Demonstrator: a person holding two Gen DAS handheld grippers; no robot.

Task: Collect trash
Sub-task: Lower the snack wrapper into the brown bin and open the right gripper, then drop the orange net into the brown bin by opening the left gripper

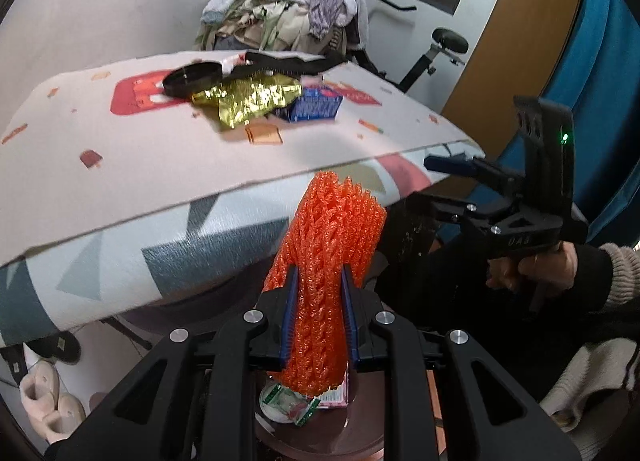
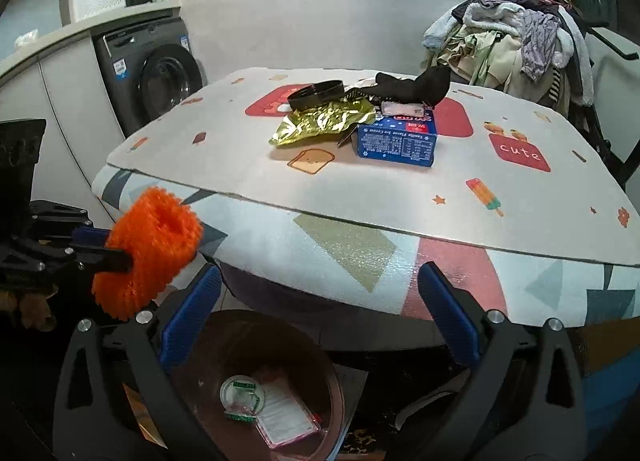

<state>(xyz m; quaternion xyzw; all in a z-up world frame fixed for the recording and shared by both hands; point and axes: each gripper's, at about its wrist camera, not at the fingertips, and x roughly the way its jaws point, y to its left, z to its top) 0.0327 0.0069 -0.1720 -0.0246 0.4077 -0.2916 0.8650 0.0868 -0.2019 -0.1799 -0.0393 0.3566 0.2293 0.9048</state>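
My left gripper is shut on an orange foam net sleeve, held below the table's front edge and above a brown trash bin. In the right wrist view the sleeve hangs at the left, over the bin, which holds a round lid and wrappers. My right gripper is open and empty above the bin; it also shows in the left wrist view. On the table lie a gold foil wrapper, a blue box, a black round lid and a black cloth.
A heap of clothes is piled behind the table at the right. A washing machine stands at the back left. Slippers lie on the floor under the table's left side.
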